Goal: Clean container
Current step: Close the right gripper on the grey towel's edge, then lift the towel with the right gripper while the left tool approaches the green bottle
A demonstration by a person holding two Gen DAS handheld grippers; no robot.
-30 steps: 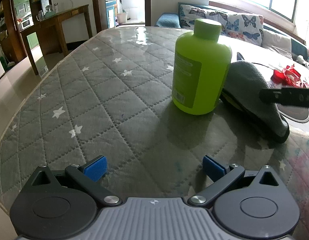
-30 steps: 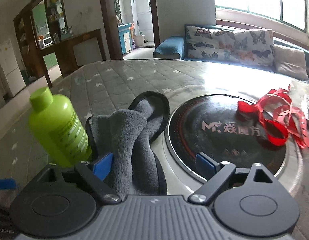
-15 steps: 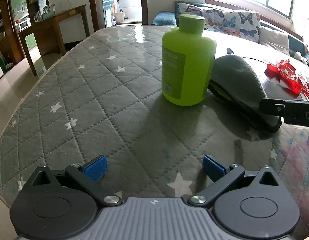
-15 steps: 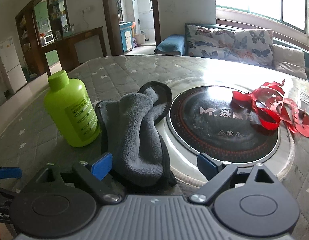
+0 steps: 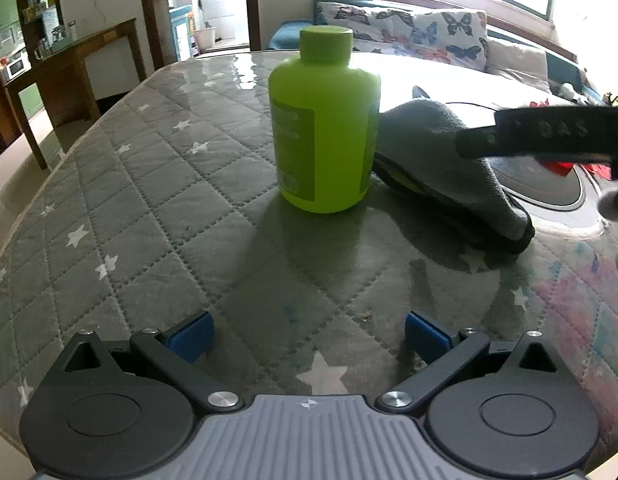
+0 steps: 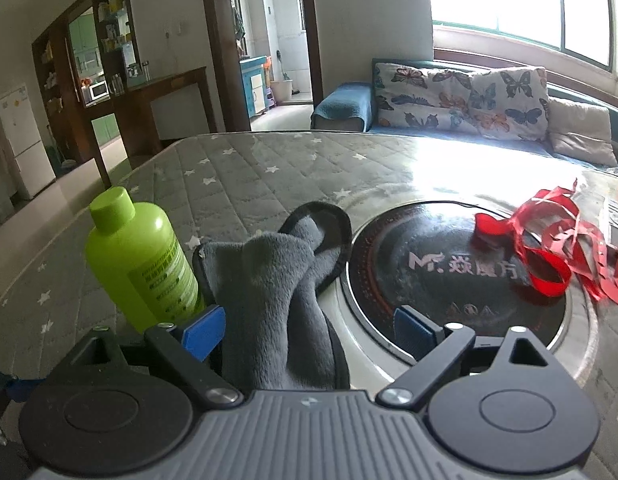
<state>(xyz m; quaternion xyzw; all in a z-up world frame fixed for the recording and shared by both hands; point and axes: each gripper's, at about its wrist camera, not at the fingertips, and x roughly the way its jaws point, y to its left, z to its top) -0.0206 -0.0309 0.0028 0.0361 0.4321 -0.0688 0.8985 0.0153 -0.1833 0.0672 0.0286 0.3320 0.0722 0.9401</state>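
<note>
- Left gripper [image 5: 307, 338] hangs spread and empty, facing a lime-green bottle [image 5: 325, 128] standing capped on the quilted table [image 5: 157, 208].
- Right gripper [image 6: 309, 330], also spread and empty, straddles a soft grey cloth [image 6: 277, 292].
- Bottle looks smooth, rigid plastic, likely slippery; its straight body seems the best grip.

The black round cooktop [image 6: 461, 276] bears pale lettering reading "Mr." followed by Chinese characters. The green bottle [image 6: 143, 256] carries a label whose print is too small to read.
</note>
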